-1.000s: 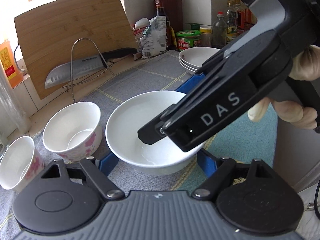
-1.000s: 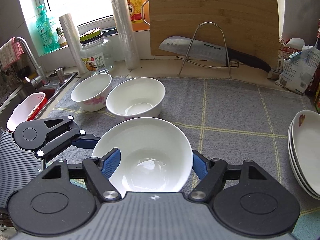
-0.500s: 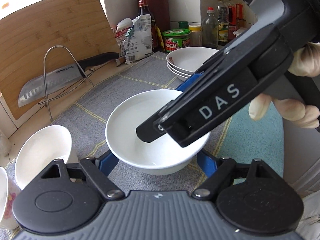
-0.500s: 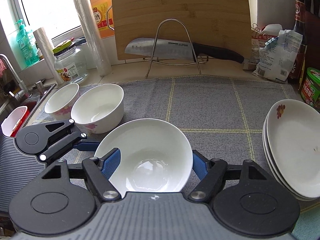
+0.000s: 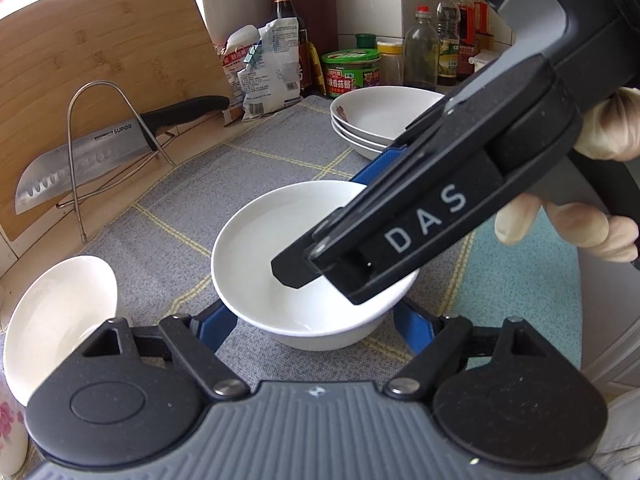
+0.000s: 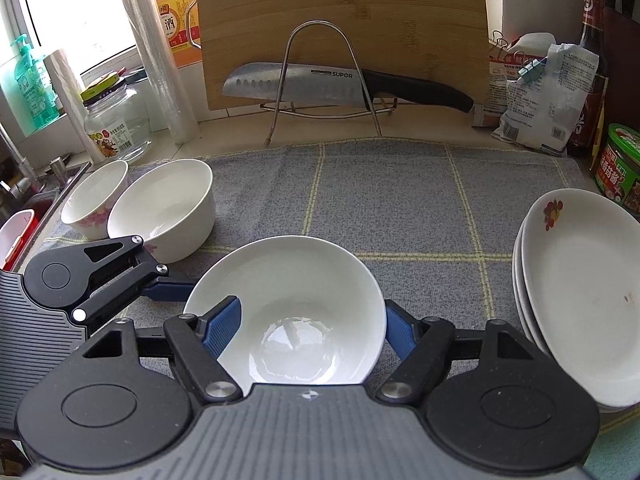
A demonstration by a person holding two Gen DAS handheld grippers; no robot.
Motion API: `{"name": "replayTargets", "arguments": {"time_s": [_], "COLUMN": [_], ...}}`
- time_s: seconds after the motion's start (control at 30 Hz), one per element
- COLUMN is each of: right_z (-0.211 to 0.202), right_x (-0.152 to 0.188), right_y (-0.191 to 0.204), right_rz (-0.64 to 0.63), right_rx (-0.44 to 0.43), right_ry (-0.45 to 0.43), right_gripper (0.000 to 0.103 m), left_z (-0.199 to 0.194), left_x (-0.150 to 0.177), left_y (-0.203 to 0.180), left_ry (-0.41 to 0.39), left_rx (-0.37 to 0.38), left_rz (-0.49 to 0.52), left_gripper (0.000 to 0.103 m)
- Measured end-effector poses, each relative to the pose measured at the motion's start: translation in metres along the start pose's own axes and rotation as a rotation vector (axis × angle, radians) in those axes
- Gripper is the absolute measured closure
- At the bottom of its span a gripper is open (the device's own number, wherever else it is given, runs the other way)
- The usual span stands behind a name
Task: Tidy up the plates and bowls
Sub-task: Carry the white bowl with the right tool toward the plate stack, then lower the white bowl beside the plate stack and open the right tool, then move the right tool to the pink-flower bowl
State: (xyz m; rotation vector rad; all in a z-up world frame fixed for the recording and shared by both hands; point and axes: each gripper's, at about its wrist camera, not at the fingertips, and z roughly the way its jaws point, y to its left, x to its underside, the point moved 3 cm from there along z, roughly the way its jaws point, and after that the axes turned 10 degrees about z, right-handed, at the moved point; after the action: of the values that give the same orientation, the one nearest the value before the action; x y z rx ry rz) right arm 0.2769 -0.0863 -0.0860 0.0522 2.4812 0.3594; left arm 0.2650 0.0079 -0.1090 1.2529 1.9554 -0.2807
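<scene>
A plain white bowl (image 5: 276,248) (image 6: 288,300) is held between both grippers above the grey checked mat (image 6: 400,200). My left gripper (image 5: 316,320) has its blue pads on both sides of the bowl. My right gripper (image 6: 312,328) grips the same bowl, one blue pad inside the rim and one outside. A stack of white plates (image 6: 584,292) (image 5: 384,120) with a flower print sits at the right. Two flowered bowls (image 6: 160,208) (image 6: 94,196) stand at the left; one shows in the left wrist view (image 5: 52,320).
A bamboo cutting board (image 6: 340,20) leans on the back wall behind a wire rack holding a knife (image 6: 332,84). Bottles, bags and a green tin (image 6: 620,164) crowd the right back. A glass jar (image 6: 116,124), film rolls and the sink (image 6: 24,208) are at left.
Both grippers have carried the white bowl rightward across the mat, away from the two flowered bowls and closer to the plate stack.
</scene>
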Motion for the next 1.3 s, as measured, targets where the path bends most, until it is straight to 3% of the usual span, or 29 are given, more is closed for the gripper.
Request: {"name": "replayTargets", "arguments": {"time_s": [0.1,0.17,0.23,0.27,0.53,0.73,0.97,1.13,1.3], "right_z": [0.002,0.003,0.002,0.001,-0.01,-0.019,-0.01,0.002,0.016], "right_x": [-0.001,-0.001,-0.001,0.0,-0.002,-0.009,-0.015,-0.023,-0.038], "right_y": [0.0,-0.001,0.0,0.002,0.015,0.031,0.062,0.085,0.098], "right_rz": [-0.001,0.011,0.018,0.01,-0.034,-0.097,-0.206,-0.273,-0.313], "right_rx": [-0.006,-0.028,-0.046,-0.037,-0.005,-0.005,-0.032,-0.071,-0.104], "right_ry": [0.003,0.004,0.001,-0.004,-0.04,-0.068,-0.051,-0.046,-0.035], "right_gripper": [0.02,0.013,0.003,0.0,0.0,0.0,0.0,0.0,0.0], "left_z": [0.0,-0.001,-0.003,-0.005,-0.034,-0.063,-0.076,-0.081,-0.074], "left_x": [0.0,0.0,0.001,0.002,0.02,0.041,0.067,0.072,0.069], "left_y": [0.001,0.001,0.002,0.002,0.014,0.025,0.046,0.058,0.067], "left_ry": [-0.008,-0.018,-0.025,-0.031,-0.024,-0.003,0.08,0.067,0.056], "left_rx": [0.0,-0.005,-0.014,-0.018,-0.081,-0.219,-0.395,-0.432,-0.417], "left_rz": [-0.004,-0.009,-0.009,-0.01,-0.123,-0.225,-0.319,-0.344,-0.342], "left_gripper": [0.018,0.017,0.003,0.003,0.002,0.001,0.001,0.001,0.001]}}
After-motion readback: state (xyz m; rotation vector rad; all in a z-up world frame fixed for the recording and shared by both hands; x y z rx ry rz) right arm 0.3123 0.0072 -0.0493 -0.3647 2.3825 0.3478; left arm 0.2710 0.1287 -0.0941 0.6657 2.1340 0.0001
